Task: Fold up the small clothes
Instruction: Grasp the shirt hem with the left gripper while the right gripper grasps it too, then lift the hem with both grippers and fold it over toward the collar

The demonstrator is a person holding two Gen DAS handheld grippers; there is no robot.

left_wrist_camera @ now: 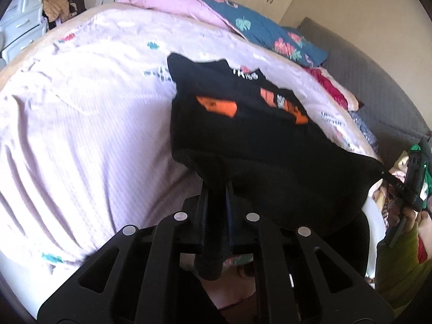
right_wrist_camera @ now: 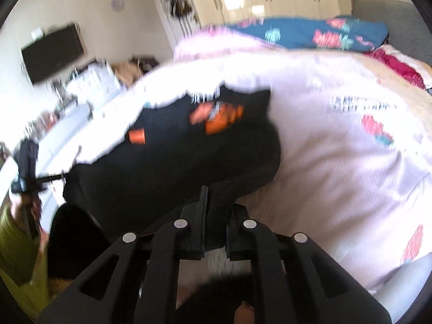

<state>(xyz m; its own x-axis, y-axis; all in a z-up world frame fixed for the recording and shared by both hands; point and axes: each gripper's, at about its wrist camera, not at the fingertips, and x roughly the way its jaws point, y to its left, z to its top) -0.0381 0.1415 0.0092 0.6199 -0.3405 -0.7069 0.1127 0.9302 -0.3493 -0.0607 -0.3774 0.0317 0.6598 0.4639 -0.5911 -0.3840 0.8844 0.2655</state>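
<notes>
A small black garment [left_wrist_camera: 243,132] with orange and white print hangs stretched above the bed between my two grippers. My left gripper [left_wrist_camera: 217,186] is shut on its near left corner; black cloth is pinched between the fingers and hangs below them. My right gripper [right_wrist_camera: 213,197] is shut on the opposite corner of the same garment [right_wrist_camera: 189,145]. The right gripper also shows at the right edge of the left wrist view [left_wrist_camera: 399,186], and the left gripper at the left edge of the right wrist view [right_wrist_camera: 48,178]. The far edge of the garment lies toward the bed.
The bed is covered by a pale pink sheet [left_wrist_camera: 89,113] with small prints. A blue floral quilt [left_wrist_camera: 270,27] and pink bedding lie at the head. A grey headboard [left_wrist_camera: 364,67], white drawers [left_wrist_camera: 21,21], a wall TV [right_wrist_camera: 54,51] and a clothes pile [left_wrist_camera: 391,189] surround it.
</notes>
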